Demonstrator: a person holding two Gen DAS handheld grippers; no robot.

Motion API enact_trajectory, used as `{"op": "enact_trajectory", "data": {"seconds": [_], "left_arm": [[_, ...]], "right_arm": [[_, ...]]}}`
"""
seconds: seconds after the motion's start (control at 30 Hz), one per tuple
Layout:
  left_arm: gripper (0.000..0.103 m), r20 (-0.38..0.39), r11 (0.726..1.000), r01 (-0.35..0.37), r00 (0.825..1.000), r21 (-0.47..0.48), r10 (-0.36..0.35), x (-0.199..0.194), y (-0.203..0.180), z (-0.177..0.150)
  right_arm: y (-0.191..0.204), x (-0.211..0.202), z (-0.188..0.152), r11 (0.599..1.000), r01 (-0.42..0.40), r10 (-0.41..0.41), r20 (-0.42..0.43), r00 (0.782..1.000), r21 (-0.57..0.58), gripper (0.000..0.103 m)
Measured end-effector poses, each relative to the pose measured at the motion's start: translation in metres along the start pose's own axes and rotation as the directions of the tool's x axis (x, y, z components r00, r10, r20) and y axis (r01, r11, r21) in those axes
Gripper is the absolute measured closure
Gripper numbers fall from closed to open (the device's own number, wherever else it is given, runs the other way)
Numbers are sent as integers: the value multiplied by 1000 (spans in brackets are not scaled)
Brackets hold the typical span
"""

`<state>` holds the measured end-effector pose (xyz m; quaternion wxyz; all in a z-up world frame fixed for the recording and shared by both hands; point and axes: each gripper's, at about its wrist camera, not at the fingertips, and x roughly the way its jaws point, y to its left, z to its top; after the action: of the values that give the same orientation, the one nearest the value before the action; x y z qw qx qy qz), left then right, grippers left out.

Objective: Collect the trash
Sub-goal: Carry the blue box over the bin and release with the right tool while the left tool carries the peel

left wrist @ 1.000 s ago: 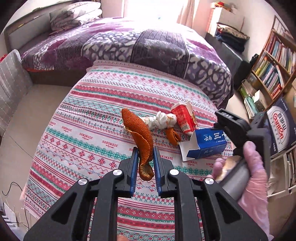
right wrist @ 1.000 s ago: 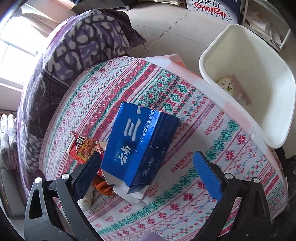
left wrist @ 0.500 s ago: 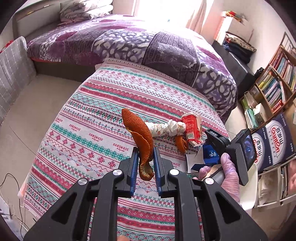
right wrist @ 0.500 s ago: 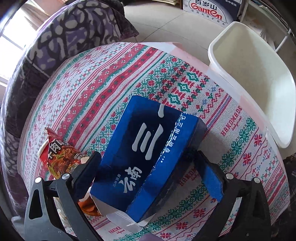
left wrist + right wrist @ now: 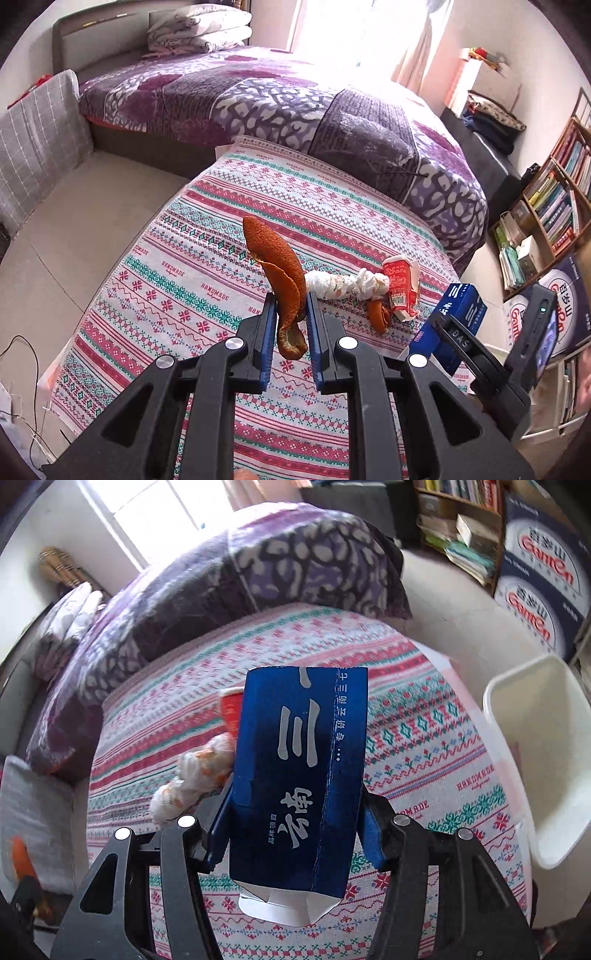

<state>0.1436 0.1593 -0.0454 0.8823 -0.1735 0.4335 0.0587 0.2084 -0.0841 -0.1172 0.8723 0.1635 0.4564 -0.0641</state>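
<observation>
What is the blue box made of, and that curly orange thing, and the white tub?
The blue box looks like thin printed cardboard: sharp folds and a plain white flap at its open end. The orange peel is dried fruit skin, pebbly outside and curled up. The white bin seems to be smooth plastic, with a rounded rim and a slight shine.

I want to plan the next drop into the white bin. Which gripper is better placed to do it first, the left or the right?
Right, probably. The right gripper is closing on the blue box, and the white bin stands just beside it. The left gripper holds the orange peel farther from that bin.
</observation>
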Motion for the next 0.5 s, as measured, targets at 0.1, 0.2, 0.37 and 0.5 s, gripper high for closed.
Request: {"op": "enact_trajectory", "data": {"seconds": [0.1, 0.2, 0.37, 0.5], "left_arm": [[86, 44, 1000, -5, 999, -5, 5, -6, -1, 1], [86, 104, 999, -31, 994, 8, 30, -15, -5, 1], [86, 190, 999, -49, 981, 23, 44, -27, -11, 0], [86, 222, 999, -40, 975, 26, 33, -32, -14, 0]], "right_arm": [[19, -27, 7, 995, -30, 37, 75, 997, -97, 49], [32, -54, 7, 983, -40, 66, 144, 987, -180, 49], [39, -89, 1, 963, -29, 95, 234, 968, -269, 48], [34, -103, -5, 958, -27, 107, 267, 958, -286, 48]]}}
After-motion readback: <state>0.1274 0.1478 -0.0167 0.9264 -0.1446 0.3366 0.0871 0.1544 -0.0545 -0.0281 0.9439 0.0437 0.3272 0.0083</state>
